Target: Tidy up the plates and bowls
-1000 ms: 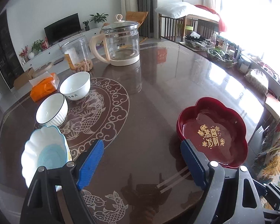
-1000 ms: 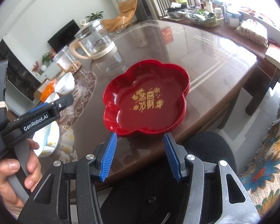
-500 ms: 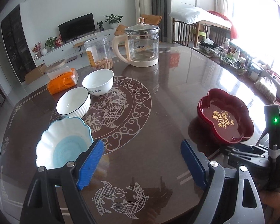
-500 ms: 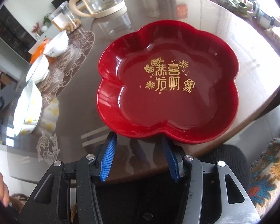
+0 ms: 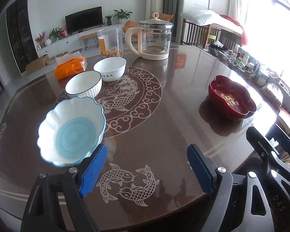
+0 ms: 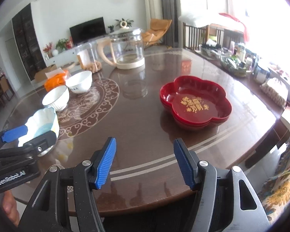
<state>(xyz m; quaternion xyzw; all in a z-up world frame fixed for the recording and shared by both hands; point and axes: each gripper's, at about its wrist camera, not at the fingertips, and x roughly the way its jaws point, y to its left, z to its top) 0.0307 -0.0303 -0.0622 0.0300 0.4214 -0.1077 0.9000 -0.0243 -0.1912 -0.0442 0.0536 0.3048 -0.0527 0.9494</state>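
A scalloped white bowl with a blue centre (image 5: 71,133) sits at the table's near left, just beyond my open left gripper (image 5: 147,169). Behind it stand a ribbed white bowl with a dark rim (image 5: 84,84) and a plain white bowl (image 5: 110,68). Red flower-shaped plates (image 5: 232,100), stacked, sit at the right. In the right wrist view my right gripper (image 6: 145,162) is open and empty above the table's near edge, short of the red plates (image 6: 195,101). The scalloped bowl (image 6: 43,124), ribbed bowl (image 6: 56,97) and plain bowl (image 6: 80,81) line up at the left.
A glass kettle (image 5: 154,38), a clear jar of snacks (image 5: 111,43) and an orange tissue pack (image 5: 70,67) stand at the table's far side. Cluttered trays (image 6: 234,61) line the far right edge. The left gripper's body (image 6: 19,154) shows at the lower left.
Both grippers have pulled back and risen, so more of the table shows. The right gripper, close over the red plates before, is now farther from them and its jaws stand wider.
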